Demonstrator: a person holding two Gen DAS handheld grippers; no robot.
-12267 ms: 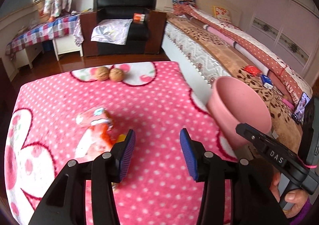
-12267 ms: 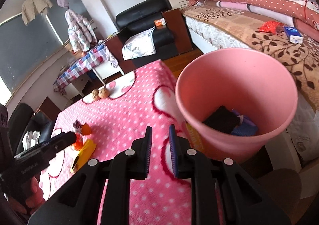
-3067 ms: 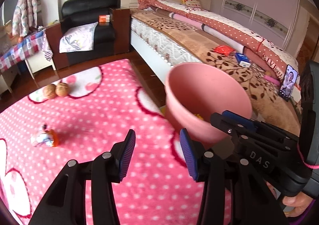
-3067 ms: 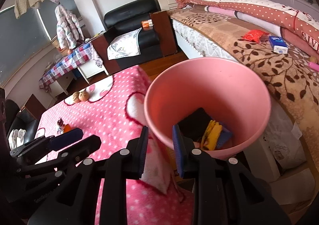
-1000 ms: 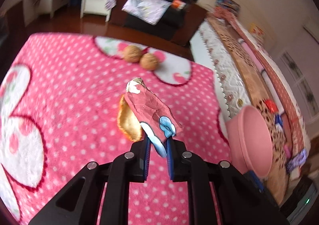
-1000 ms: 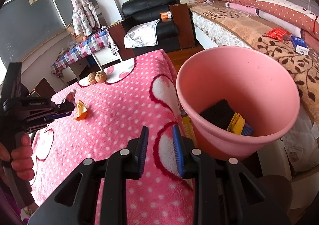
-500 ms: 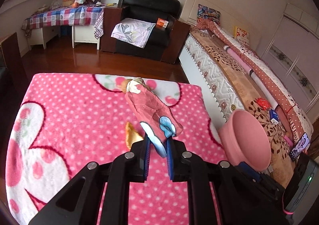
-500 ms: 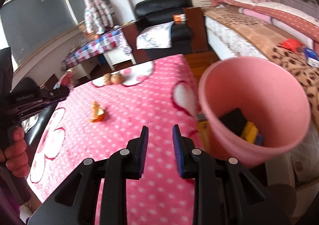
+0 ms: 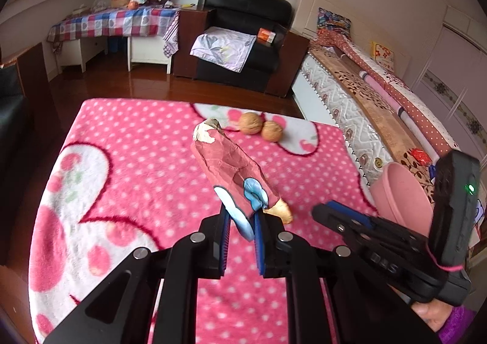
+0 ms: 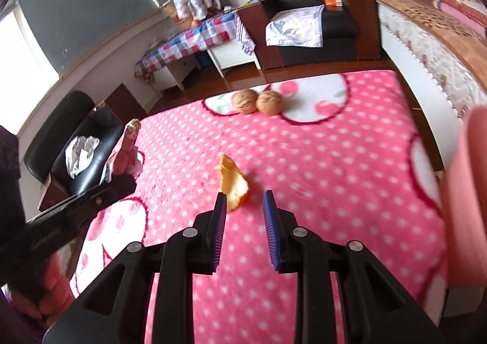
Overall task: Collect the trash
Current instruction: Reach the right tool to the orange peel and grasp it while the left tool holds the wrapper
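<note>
My left gripper point(image 9: 240, 216) is shut on a crumpled red wrapper point(image 9: 231, 167) and holds it above the pink dotted blanket point(image 9: 137, 167); it shows at the left of the right wrist view point(image 10: 121, 149). An orange peel point(image 10: 232, 182) lies on the blanket just ahead of my right gripper point(image 10: 245, 207), which is open and empty. The peel also peeks out beside the wrapper in the left wrist view point(image 9: 278, 211). The pink bin point(image 9: 398, 194) stands off the blanket's right edge, behind my right gripper point(image 9: 334, 216).
Two walnuts point(image 10: 257, 102) lie at the blanket's far edge. The bin's rim point(image 10: 468, 191) fills the right side of the right wrist view. A bed point(image 9: 380, 106) runs along the right; a black armchair point(image 9: 243, 39) and a checked table point(image 9: 112, 24) stand beyond.
My right gripper has swung left from the bin toward the orange peel and opened wider. My left gripper has carried the wrapper lower and nearer the peel and bin.
</note>
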